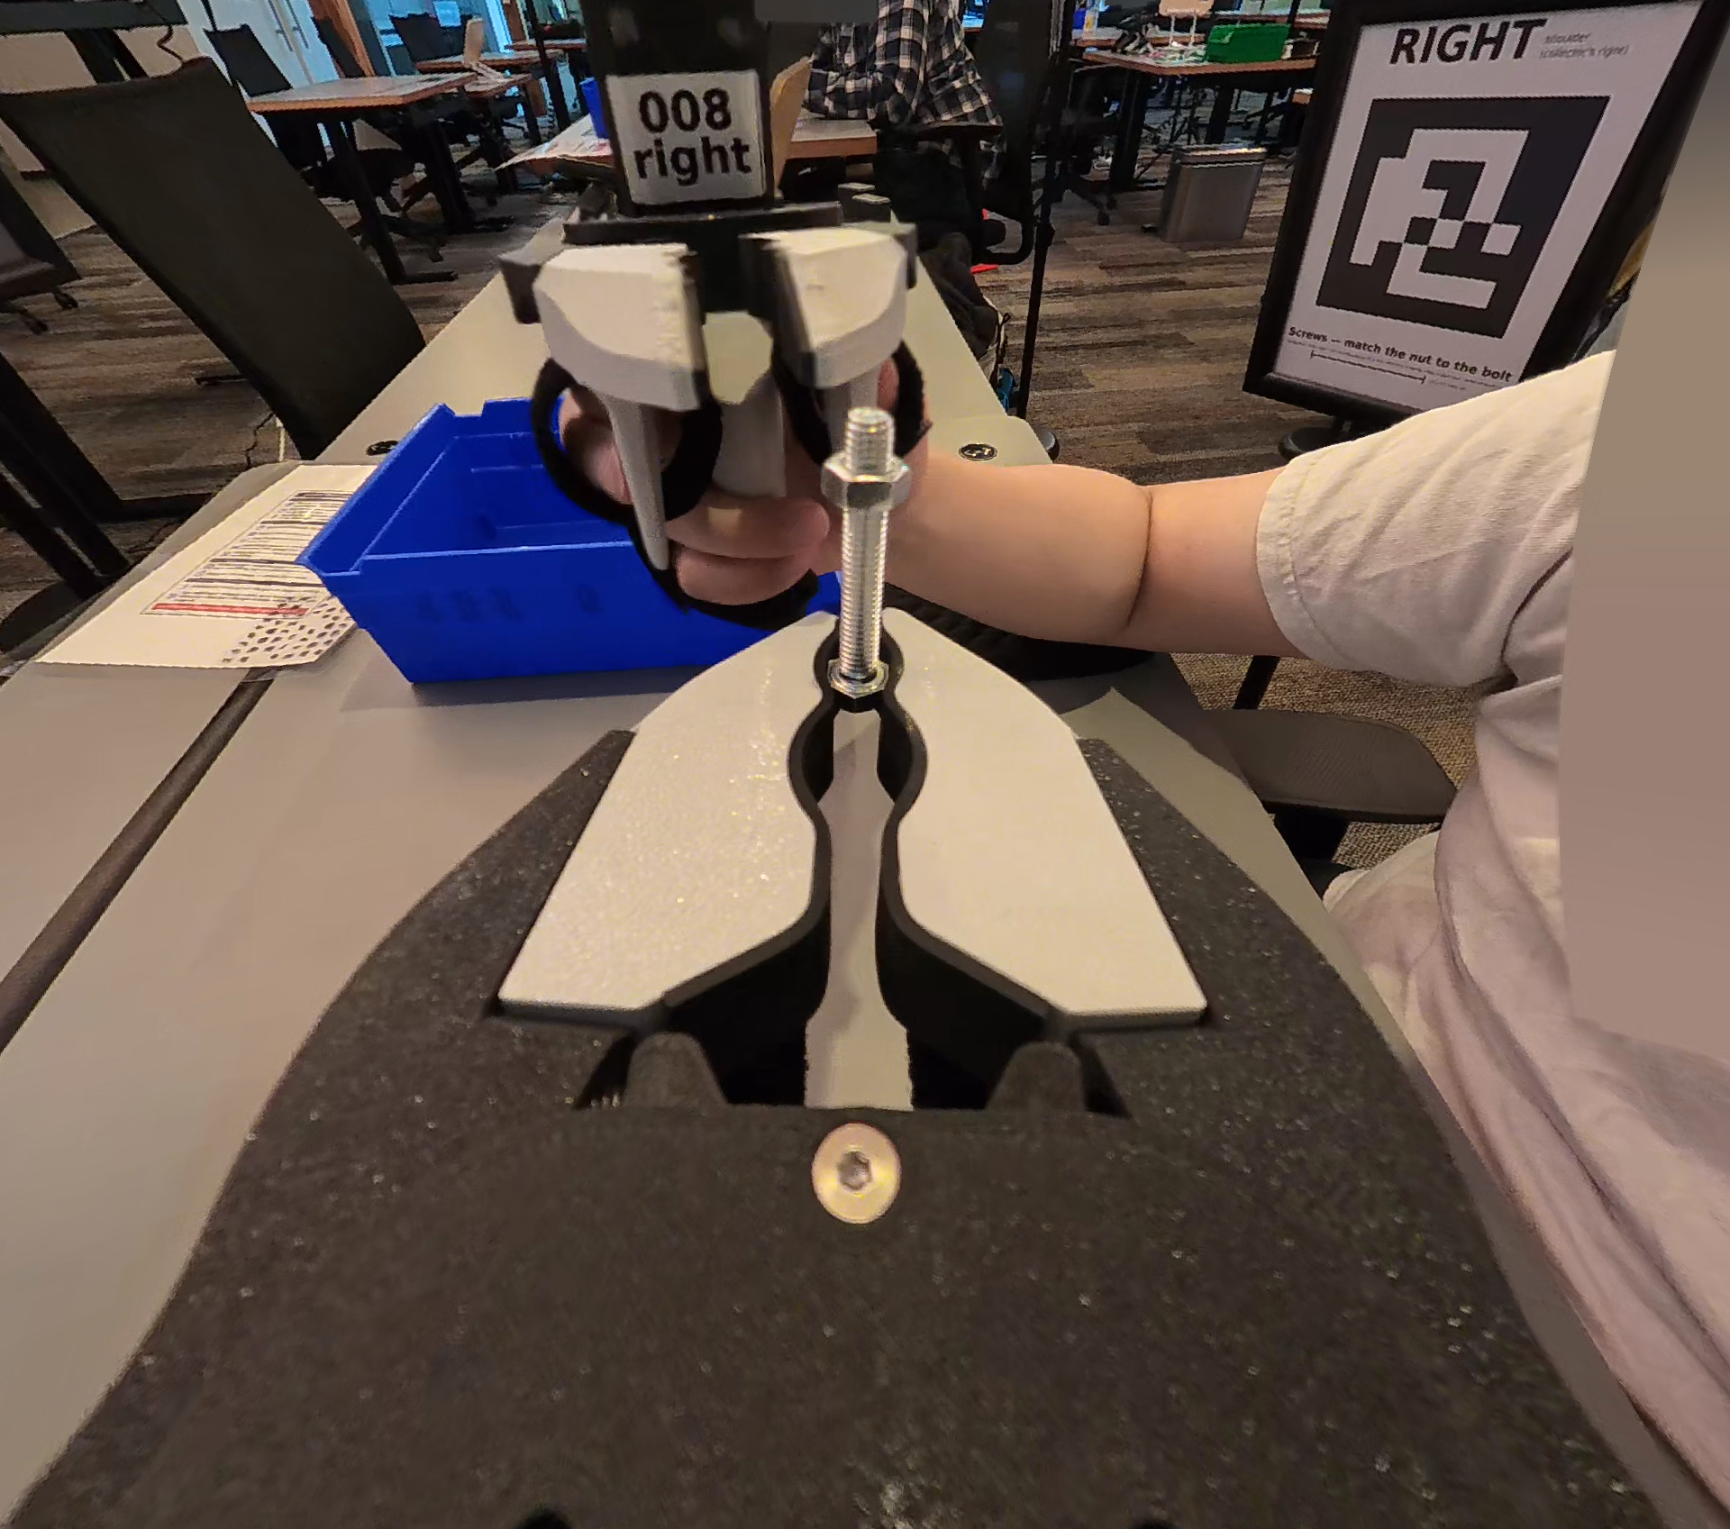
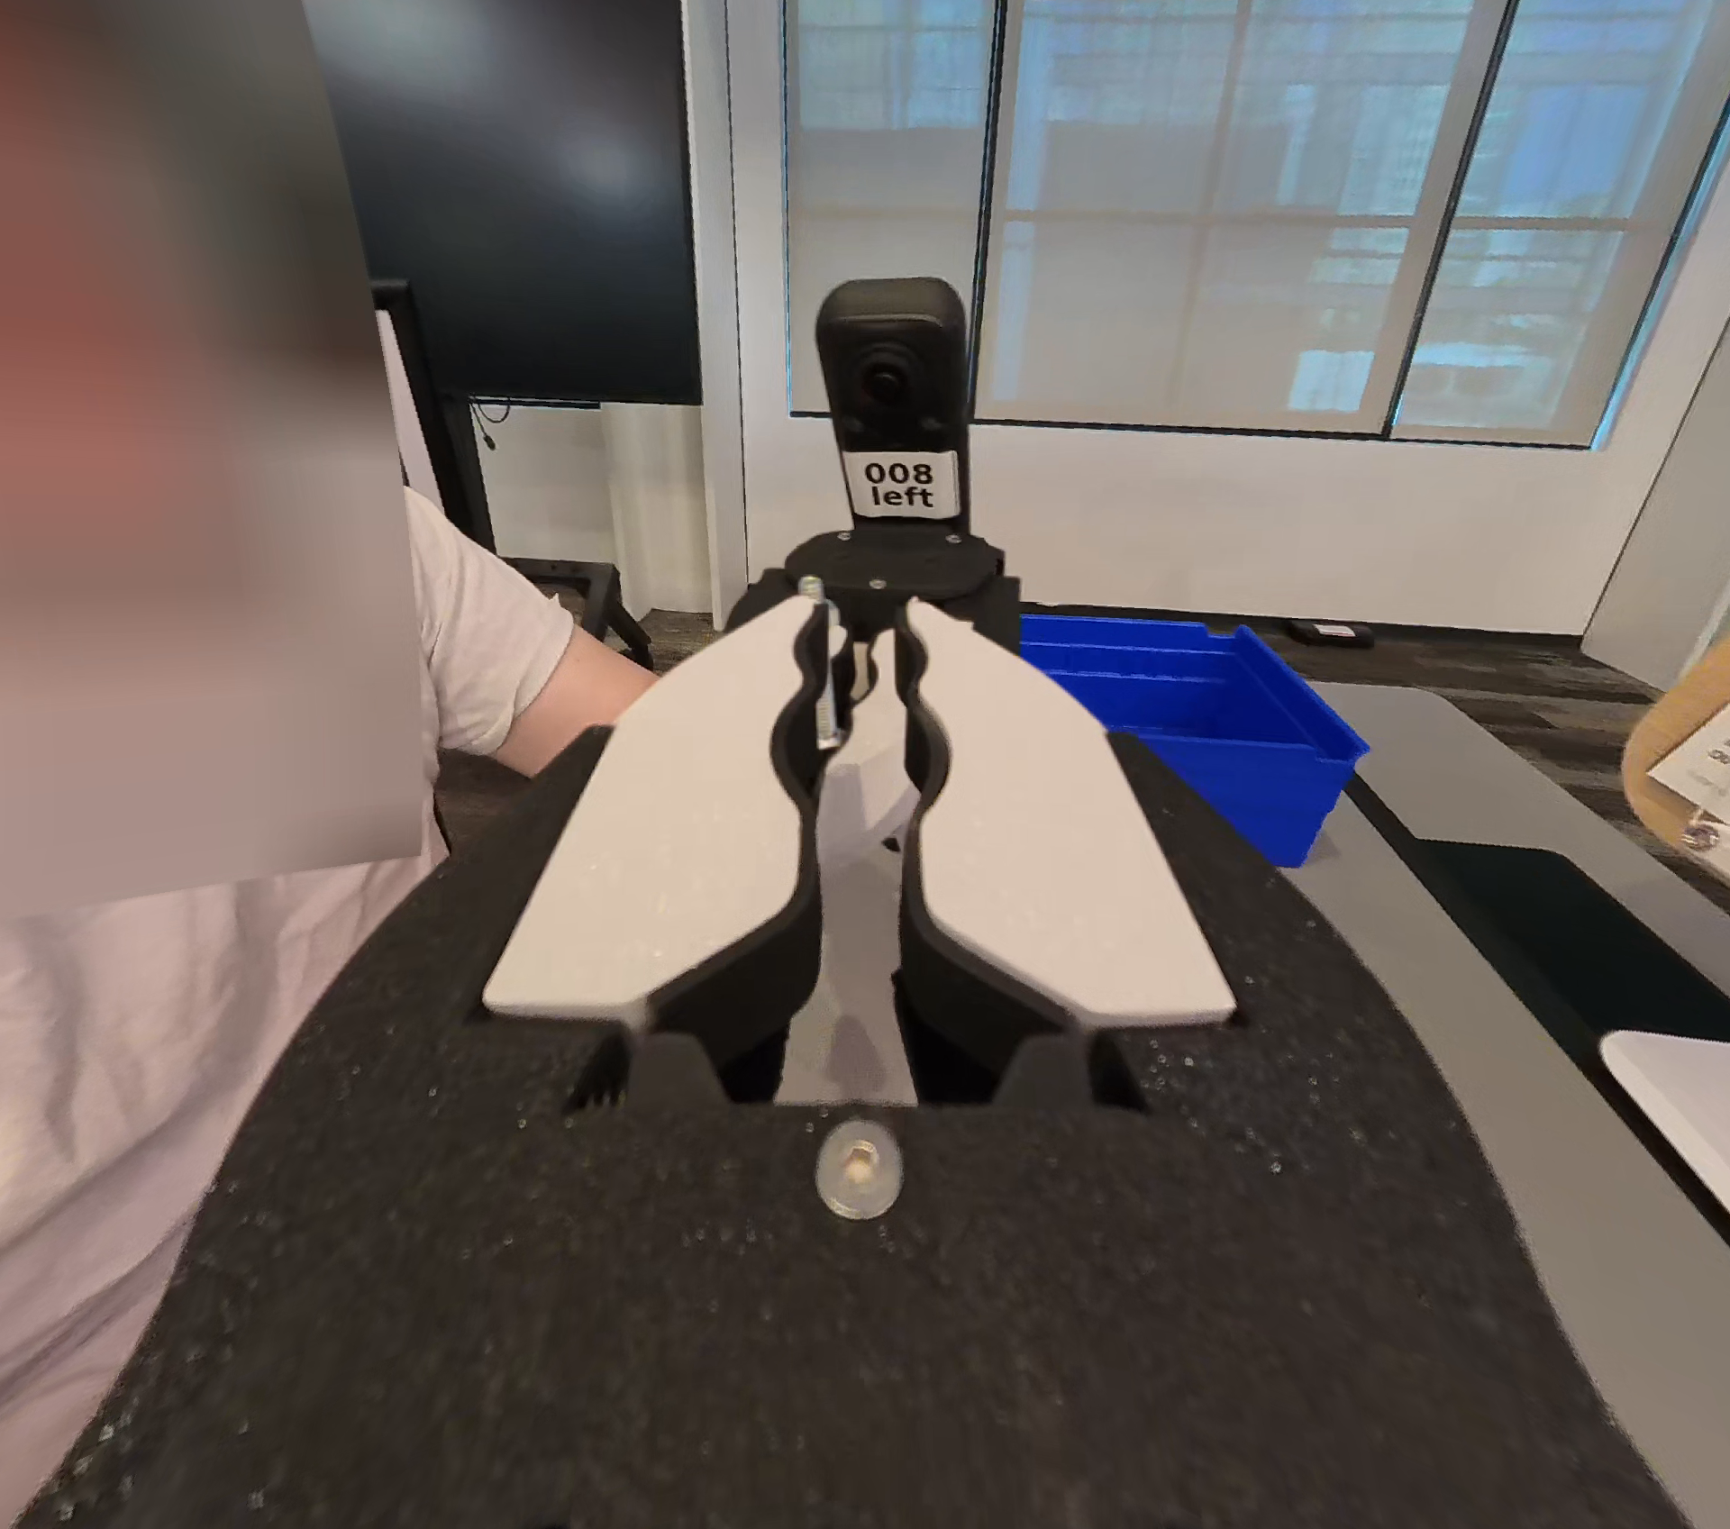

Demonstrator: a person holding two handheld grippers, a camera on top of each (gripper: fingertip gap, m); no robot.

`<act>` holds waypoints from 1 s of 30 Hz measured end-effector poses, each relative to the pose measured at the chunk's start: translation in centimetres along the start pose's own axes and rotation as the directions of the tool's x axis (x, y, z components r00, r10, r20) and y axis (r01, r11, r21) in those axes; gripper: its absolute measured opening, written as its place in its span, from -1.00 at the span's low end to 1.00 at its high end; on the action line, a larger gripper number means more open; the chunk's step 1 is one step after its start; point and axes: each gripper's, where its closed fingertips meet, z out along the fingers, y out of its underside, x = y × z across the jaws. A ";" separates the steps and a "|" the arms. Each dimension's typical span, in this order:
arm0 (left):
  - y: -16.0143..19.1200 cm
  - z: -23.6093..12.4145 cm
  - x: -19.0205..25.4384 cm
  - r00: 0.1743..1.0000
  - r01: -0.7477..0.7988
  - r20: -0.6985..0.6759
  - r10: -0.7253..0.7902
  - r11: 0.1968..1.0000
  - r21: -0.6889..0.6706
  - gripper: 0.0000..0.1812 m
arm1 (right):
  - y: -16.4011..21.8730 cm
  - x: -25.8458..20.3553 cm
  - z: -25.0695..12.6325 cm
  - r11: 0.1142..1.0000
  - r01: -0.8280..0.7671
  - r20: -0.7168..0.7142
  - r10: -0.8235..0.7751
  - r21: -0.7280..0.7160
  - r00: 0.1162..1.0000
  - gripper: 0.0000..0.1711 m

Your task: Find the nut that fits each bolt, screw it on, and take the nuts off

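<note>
Your left gripper (image 1: 857, 679) pinches the bolt (image 1: 863, 548) upright by its head, nut (image 1: 863, 481) near the top; your right gripper (image 2: 857, 642), fingers spread, faces it beside the blue bin (image 1: 496, 548).

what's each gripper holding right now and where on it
The left gripper clamps the bolt by its head end, nut near the top. The right gripper is open, holding nothing.
</note>
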 end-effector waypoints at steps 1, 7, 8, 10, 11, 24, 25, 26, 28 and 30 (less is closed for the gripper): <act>0.1 0.0 0.0 1.000 0.002 0.000 -0.002 1.000 -0.001 -0.97 | 0.1 -0.2 0.2 1.000 0.013 0.002 -0.013 -0.010 1.000 -0.85; 0.2 0.2 0.2 1.000 -0.004 -0.009 0.004 1.000 -0.011 -0.96 | 1.1 -1.3 1.5 0.994 0.071 0.019 -0.069 -0.078 0.997 -0.83; 0.2 0.3 0.2 1.000 -0.007 -0.008 0.007 1.000 -0.012 -0.96 | 1.0 -1.0 1.3 0.995 0.064 0.008 -0.063 -0.073 0.998 -0.83; 0.1 0.2 0.3 1.000 -0.008 -0.009 0.008 1.000 -0.009 -0.97 | 0.8 0.0 0.6 0.998 0.034 -0.022 -0.035 -0.052 0.999 -0.85; 0.1 0.2 0.3 1.000 -0.008 -0.009 0.008 1.000 -0.010 -0.97 | 0.5 0.4 0.2 0.999 0.017 -0.034 -0.018 -0.034 0.999 -0.86; 0.3 0.3 0.4 1.000 -0.008 -0.016 0.008 1.000 -0.015 -0.97 | 0.6 0.1 0.5 0.999 0.032 -0.026 -0.034 -0.043 0.999 -0.86; 0.3 0.3 0.3 1.000 -0.011 -0.012 0.011 1.000 -0.018 -0.97 | 0.3 0.4 0.1 1.000 0.019 -0.035 -0.020 -0.022 0.999 -0.86; 0.3 0.2 0.3 1.000 -0.012 -0.008 0.012 1.000 -0.018 -0.97 | 0.1 0.5 -0.1 1.000 0.003 -0.029 -0.003 -0.009 1.000 -0.86; 0.2 0.2 0.2 1.000 -0.007 -0.010 0.006 1.000 -0.015 -0.97 | 0.0 0.0 -0.1 1.000 -0.001 -0.003 0.001 -0.009 1.000 -0.86; 0.3 0.1 0.0 1.000 -0.003 -0.006 0.003 1.000 -0.013 -0.97 | 0.2 -0.8 0.5 0.999 0.021 0.024 -0.021 -0.031 0.999 -0.84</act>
